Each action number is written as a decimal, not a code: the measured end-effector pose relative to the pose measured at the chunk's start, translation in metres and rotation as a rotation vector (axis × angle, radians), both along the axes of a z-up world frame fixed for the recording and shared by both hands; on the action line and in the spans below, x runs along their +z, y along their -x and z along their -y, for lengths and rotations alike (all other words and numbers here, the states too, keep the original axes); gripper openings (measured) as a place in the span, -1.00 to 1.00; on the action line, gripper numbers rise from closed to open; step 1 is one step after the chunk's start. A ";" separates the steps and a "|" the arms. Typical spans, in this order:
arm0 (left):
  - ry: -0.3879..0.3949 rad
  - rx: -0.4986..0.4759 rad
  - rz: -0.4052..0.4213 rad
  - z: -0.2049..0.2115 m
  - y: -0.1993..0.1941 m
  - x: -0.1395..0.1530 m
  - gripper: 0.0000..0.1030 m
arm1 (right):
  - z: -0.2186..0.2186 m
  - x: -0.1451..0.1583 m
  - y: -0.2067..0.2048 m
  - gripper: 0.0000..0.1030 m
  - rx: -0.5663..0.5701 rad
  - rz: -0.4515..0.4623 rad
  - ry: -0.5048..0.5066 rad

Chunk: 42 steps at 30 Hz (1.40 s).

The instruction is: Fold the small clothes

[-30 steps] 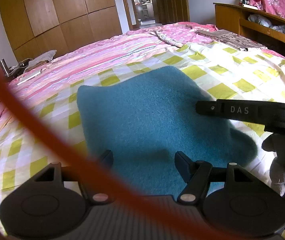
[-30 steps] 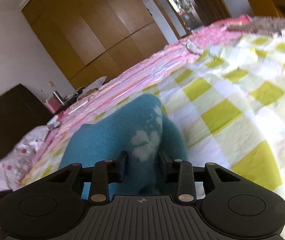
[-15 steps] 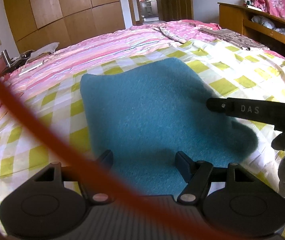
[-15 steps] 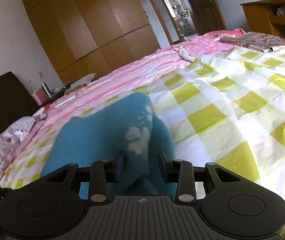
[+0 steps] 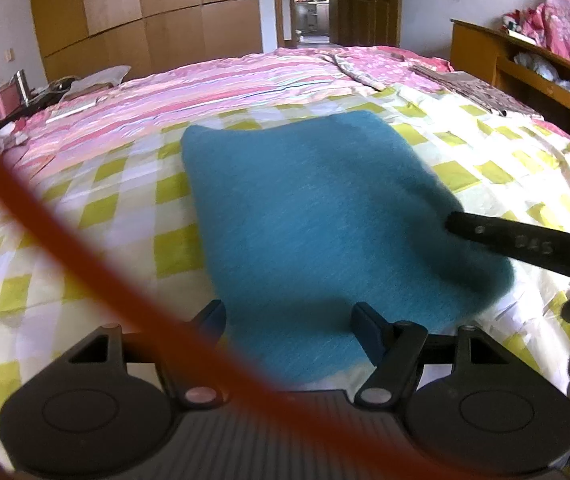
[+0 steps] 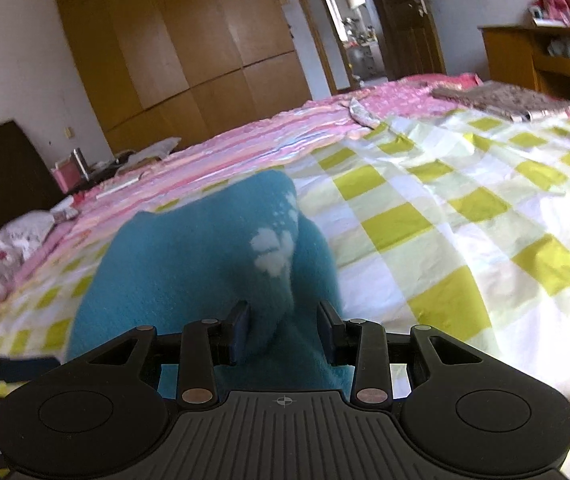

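The right tool [image 5: 525,246] bears blurred letters "DAS"; "GenRo" shows partly at the right-wrist view's left edge.

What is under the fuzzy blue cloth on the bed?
The blue cloth lies on a yellow-and-white checked sheet, which shows all around it. Whatever is directly beneath the cloth is covered, so I cannot tell.

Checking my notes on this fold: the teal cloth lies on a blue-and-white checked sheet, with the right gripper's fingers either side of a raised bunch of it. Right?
Not quite: the sheet is yellow-green and white checked, not blue, as the right wrist view shows. The rest holds: the right gripper has its fingers either side of a raised bunch of the teal cloth.
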<state>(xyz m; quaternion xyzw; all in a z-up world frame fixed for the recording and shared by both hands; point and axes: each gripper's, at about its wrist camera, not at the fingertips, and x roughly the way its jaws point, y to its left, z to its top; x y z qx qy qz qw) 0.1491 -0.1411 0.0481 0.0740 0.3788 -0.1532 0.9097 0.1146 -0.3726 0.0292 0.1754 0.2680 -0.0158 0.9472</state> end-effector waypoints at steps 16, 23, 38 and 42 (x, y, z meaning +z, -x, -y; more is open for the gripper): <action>0.068 0.039 -0.041 -0.019 0.015 -0.005 0.46 | -0.014 0.005 0.037 -0.25 -0.008 0.012 0.058; 0.082 0.045 -0.086 -0.020 0.028 -0.018 0.46 | -0.014 -0.004 0.057 -0.25 -0.030 -0.034 0.042; 0.090 0.079 -0.101 -0.017 0.053 -0.024 0.60 | -0.051 -0.006 0.091 -0.25 0.049 -0.112 0.111; 0.088 0.077 -0.100 -0.016 0.060 -0.024 0.61 | -0.054 -0.003 0.100 -0.25 0.054 -0.119 0.112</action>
